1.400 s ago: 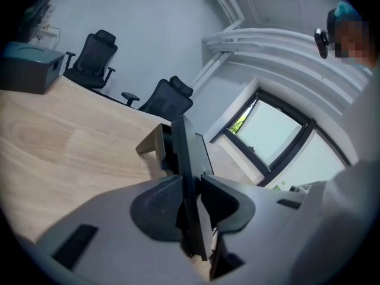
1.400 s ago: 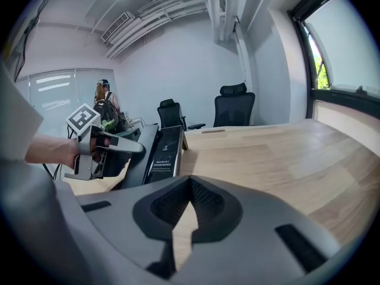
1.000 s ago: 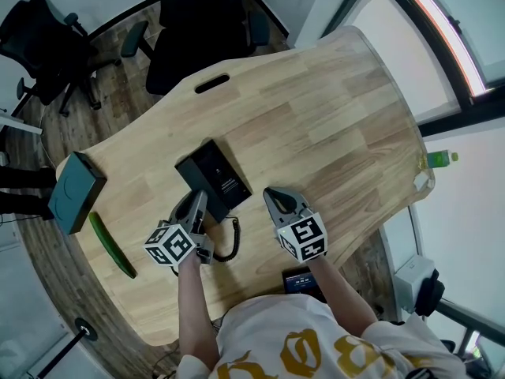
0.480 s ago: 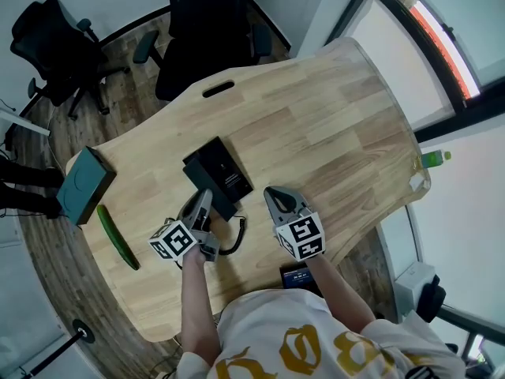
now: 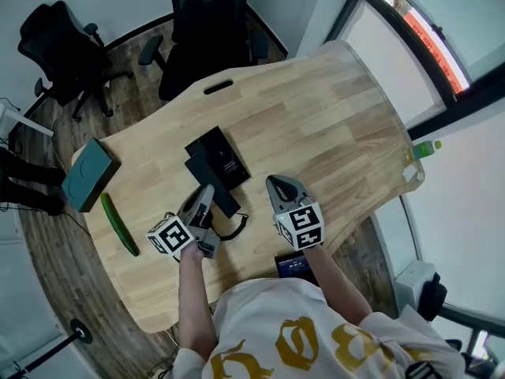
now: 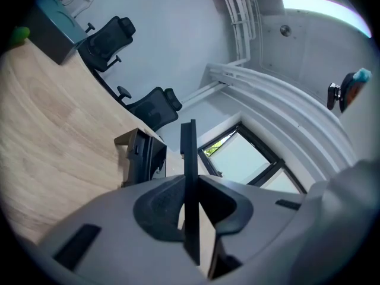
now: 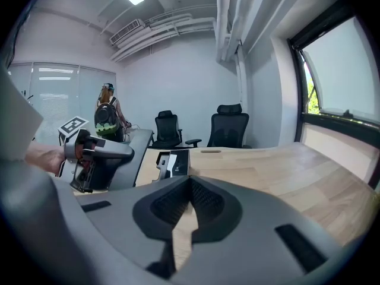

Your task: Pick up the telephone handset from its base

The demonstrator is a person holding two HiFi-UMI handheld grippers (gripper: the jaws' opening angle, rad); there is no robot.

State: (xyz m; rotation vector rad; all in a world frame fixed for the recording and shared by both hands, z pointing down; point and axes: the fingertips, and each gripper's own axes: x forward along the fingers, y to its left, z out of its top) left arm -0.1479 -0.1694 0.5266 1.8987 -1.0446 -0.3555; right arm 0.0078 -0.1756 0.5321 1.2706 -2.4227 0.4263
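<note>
The black telephone base (image 5: 218,155) lies mid-table on the wooden table (image 5: 331,125). My left gripper (image 5: 205,198) is shut on the black handset (image 5: 226,204), which hangs just above the base's near-left edge. A curly cord (image 5: 235,229) trails from it to the tabletop. In the left gripper view the handset (image 6: 189,153) is a thin dark slab edge-on between the pads of the left gripper (image 6: 189,202), with the base (image 6: 142,157) beyond. My right gripper (image 5: 278,188) hovers right of the base, shut and empty. In the right gripper view the pads of the right gripper (image 7: 190,202) meet; the base (image 7: 172,162) lies ahead.
A teal box (image 5: 88,174) and a long green object (image 5: 119,224) lie at the table's left edge. Black office chairs (image 5: 207,30) stand beyond the far edge. A green bottle (image 5: 423,149) sits at the right rim. A small screen (image 5: 296,265) shows by the person's lap.
Both hands have risen. The left gripper has carried the handset up and away from the base, and the cord trails below it.
</note>
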